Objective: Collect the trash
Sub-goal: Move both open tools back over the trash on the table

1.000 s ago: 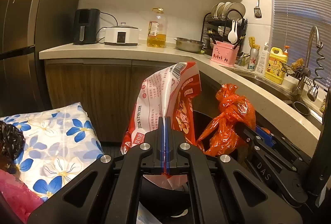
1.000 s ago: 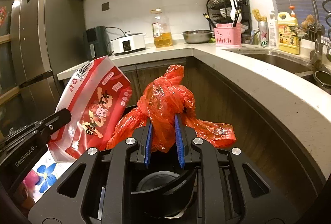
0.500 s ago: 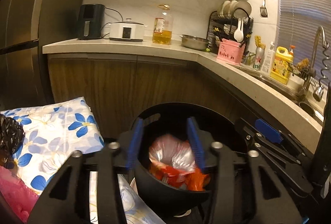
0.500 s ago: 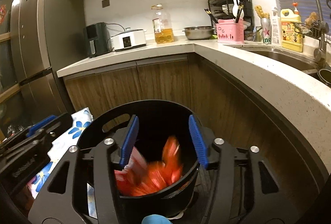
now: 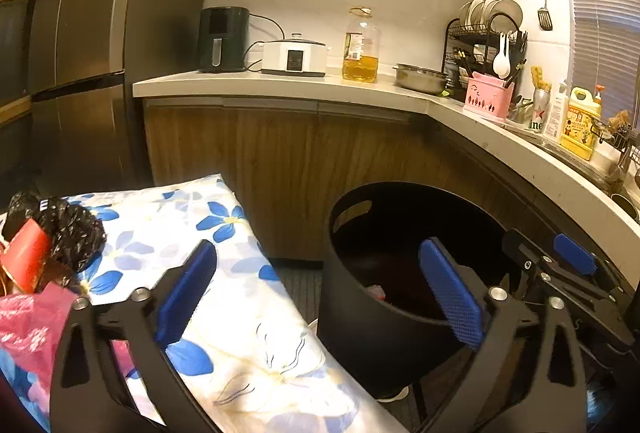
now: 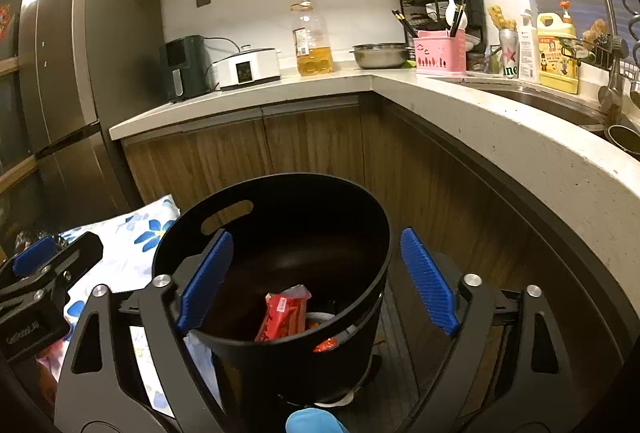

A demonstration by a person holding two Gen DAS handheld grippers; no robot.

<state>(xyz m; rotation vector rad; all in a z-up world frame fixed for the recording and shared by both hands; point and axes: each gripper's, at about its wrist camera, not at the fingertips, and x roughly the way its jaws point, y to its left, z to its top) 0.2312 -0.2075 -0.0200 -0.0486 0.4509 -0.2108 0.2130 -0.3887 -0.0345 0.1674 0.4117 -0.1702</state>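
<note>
A black trash bin [image 6: 280, 225] stands on the floor by the cabinets; it also shows in the left wrist view [image 5: 384, 321]. A red and white snack bag [image 6: 282, 317] lies inside it, with a bit of orange bag [image 6: 326, 345] beside it. My right gripper [image 6: 316, 281] is open and empty, straddling the bin's near rim. My left gripper [image 5: 320, 293] is open and empty, at the bin's left side over the floral cloth [image 5: 224, 297]. A black plastic bag [image 5: 68, 233], a red cup [image 5: 26, 261] and a pink bag [image 5: 28, 329] lie on the cloth at the far left.
Wooden cabinets [image 6: 248, 153] under an L-shaped counter [image 6: 500, 121] close off the back and right. The counter holds an air fryer [image 5: 222, 39], cooker, oil bottle [image 5: 360, 45], bowl and dish rack. A fridge [image 5: 80, 73] stands left. The other gripper [image 5: 568, 273] shows at the right.
Both grippers opened and dropped the snack bag and the orange bag into the bin. The left gripper has since swung left, toward the floral cloth.
</note>
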